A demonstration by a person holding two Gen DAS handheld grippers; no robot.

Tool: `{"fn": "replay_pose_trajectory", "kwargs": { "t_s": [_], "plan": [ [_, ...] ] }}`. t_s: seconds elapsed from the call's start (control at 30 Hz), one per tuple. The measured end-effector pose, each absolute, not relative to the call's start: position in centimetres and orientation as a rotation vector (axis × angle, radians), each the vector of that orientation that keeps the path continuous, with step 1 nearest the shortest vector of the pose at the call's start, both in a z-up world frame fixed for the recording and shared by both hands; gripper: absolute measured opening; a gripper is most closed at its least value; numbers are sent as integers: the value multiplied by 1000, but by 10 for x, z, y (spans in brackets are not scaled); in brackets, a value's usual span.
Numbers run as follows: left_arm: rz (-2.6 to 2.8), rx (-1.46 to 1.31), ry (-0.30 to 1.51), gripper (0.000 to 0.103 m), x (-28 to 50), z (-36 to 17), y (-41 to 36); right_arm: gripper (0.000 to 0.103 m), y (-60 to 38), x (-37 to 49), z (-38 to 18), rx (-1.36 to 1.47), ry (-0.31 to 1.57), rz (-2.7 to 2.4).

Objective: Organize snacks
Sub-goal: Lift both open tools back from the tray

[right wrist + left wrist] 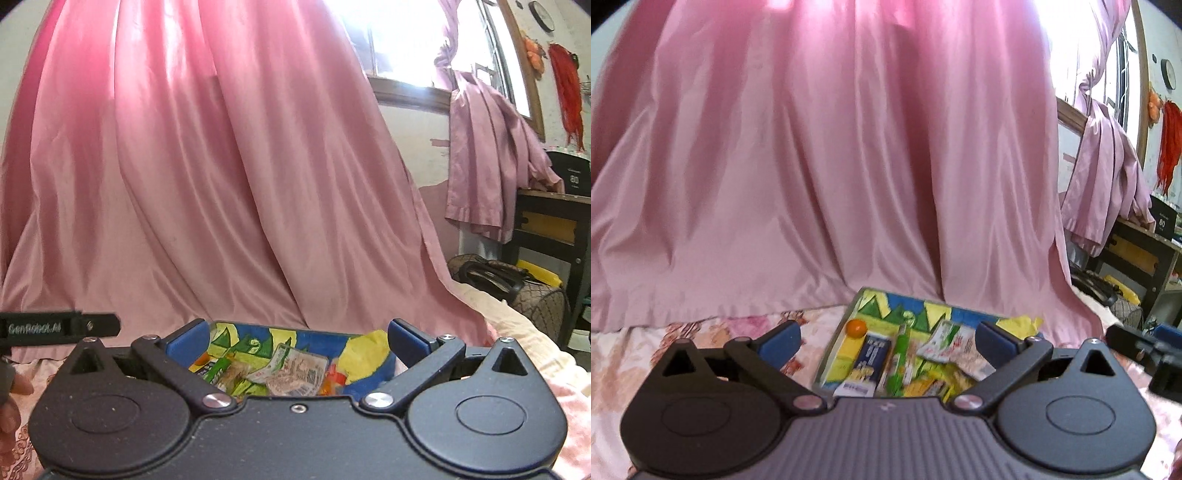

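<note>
I hold both the left gripper (886, 341) and right gripper (295, 338) spread wide and empty above the snack tray (960, 312); at left frame edge, "GenRobot.AI" reads on the black bar (59, 328).

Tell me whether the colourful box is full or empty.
Partly full: the box holds snack packets and a small orange, with painted bottom showing behind them.

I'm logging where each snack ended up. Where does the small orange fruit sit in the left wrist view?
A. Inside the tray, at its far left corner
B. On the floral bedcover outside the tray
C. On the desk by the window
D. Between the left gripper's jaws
A: the orange fruit lies inside the tray, near its far left corner beside the snack packets, clear of the gripper's open jaws.
</note>
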State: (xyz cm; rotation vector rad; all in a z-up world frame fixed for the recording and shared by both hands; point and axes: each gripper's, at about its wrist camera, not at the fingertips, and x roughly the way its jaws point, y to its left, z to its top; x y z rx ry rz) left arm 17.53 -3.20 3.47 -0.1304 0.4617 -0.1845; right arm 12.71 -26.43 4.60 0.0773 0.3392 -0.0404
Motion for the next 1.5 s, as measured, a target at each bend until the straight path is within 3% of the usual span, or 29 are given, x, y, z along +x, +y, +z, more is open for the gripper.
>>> {"fn": "replay_pose_trajectory", "kwargs": {
  "t_s": [0.7, 1.5],
  "plan": [
    [-146, -79, 514, 103, 90, 14, -10, 102, -263, 35, 42, 126, 370, -80],
    [-86, -33, 502, 103, 53, 7, 0, 102, -243, -10, 30, 150, 386, -44]
  ]
}}
